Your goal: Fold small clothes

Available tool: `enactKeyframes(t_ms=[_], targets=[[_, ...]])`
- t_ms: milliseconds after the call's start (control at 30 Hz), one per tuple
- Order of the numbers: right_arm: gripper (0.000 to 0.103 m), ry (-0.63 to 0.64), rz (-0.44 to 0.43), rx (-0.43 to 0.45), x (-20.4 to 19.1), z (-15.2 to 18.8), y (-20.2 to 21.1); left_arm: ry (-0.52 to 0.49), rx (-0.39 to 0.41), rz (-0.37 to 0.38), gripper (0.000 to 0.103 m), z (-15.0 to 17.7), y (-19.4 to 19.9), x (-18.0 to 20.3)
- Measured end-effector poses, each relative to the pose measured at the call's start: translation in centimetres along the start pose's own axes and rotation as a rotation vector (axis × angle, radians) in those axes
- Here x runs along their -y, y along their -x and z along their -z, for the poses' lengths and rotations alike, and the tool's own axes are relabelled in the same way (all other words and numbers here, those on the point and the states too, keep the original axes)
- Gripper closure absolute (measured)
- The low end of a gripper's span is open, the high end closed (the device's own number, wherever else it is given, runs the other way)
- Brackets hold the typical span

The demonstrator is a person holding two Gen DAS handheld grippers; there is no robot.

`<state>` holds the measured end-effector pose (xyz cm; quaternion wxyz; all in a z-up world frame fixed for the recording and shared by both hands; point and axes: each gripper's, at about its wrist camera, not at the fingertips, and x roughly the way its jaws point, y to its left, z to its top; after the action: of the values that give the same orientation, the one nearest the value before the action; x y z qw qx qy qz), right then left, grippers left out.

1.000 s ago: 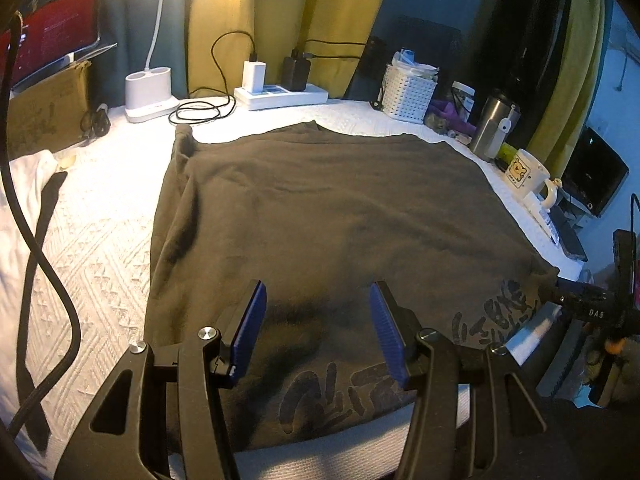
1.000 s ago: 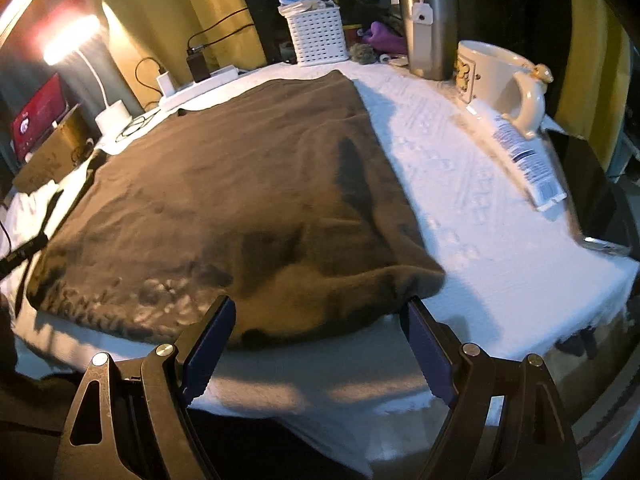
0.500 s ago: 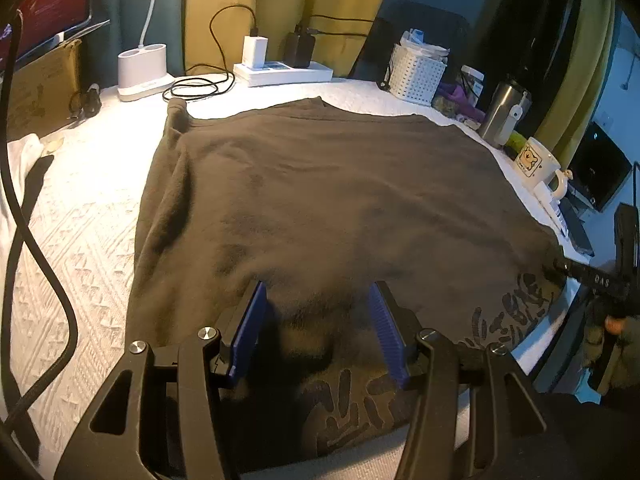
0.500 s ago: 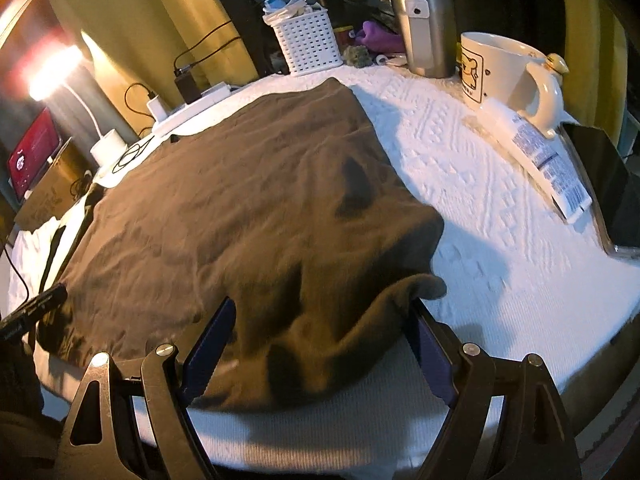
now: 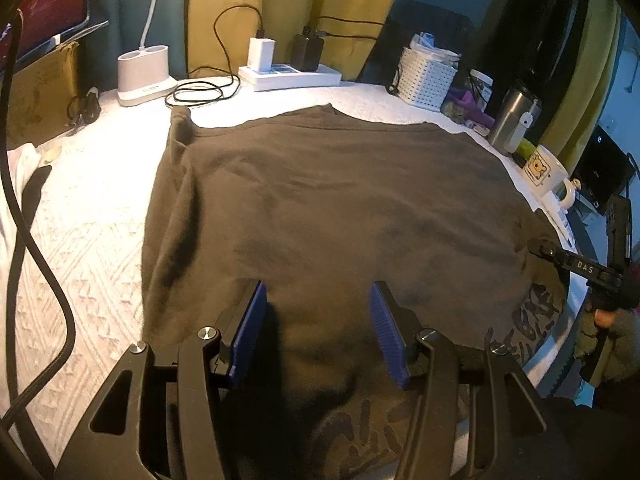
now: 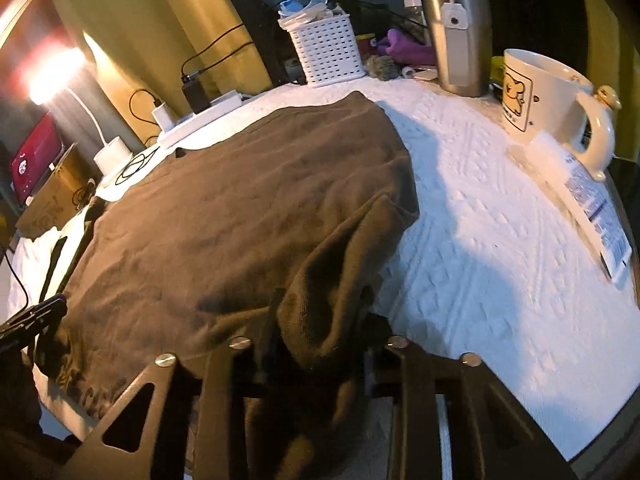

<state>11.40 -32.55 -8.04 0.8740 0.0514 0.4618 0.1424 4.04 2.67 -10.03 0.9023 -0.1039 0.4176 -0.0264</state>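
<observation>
one brown garment (image 5: 340,208), two grippers. right gripper (image 6: 320,360) jaws just closed, clamped on the garment's bunched near corner. left gripper (image 5: 318,332) jaws apart, garment's hem spread flat just beneath and ahead.

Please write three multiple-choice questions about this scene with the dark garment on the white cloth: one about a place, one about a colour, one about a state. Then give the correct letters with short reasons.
1. Where does the white mug stand?
A. on the garment
B. on the white cloth, right of the garment
C. inside the basket

2. What colour are the left gripper pads?
A. blue
B. red
C. white

3. What is the right gripper doing?
A. hanging open over bare cloth
B. holding the mug
C. pinching the brown garment

Answers: 1 B, it sits apart from the fabric; 2 A, both pads show blue; 3 C, its jaws have just been closing with bunched fabric between them.
</observation>
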Motion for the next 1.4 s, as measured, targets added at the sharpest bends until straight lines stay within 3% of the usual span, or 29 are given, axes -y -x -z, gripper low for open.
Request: enactKeyframes(t_ms=[300,500,767,967,1200,1400], targets=[[0.080,0.064,0.022,0.063,-3.2,-3.4,1.5,0.039,0.028,-0.014,0.049,-1.0,0.2,-2.6],[0.080,0.194,0.013,0.082,-8.4,-6.1,1.1,0.069,0.059,-0.018,0.049,-1.4,0.8,-4.5],[0.080,0.362,-0.084,0.065,-16.7,-6.9,-0.3,0.124,0.089,-0.059,0.049,-0.7,2.2,-8.2],[0.081,0.483,-0.186,0.002,-23.1,-4.9,-1.9,0.163,0.114,-0.084,0.049,-0.1,3.3,-10.4],[0.081,0.611,-0.306,-0.106,-29.5,-0.4,-3.5,0.188,0.139,-0.098,0.049,0.6,4.6,-11.9],[0.077,0.693,-0.316,-0.197,-32.2,2.6,-4.6,0.209,0.153,-0.109,0.049,0.9,5.3,-12.5]])
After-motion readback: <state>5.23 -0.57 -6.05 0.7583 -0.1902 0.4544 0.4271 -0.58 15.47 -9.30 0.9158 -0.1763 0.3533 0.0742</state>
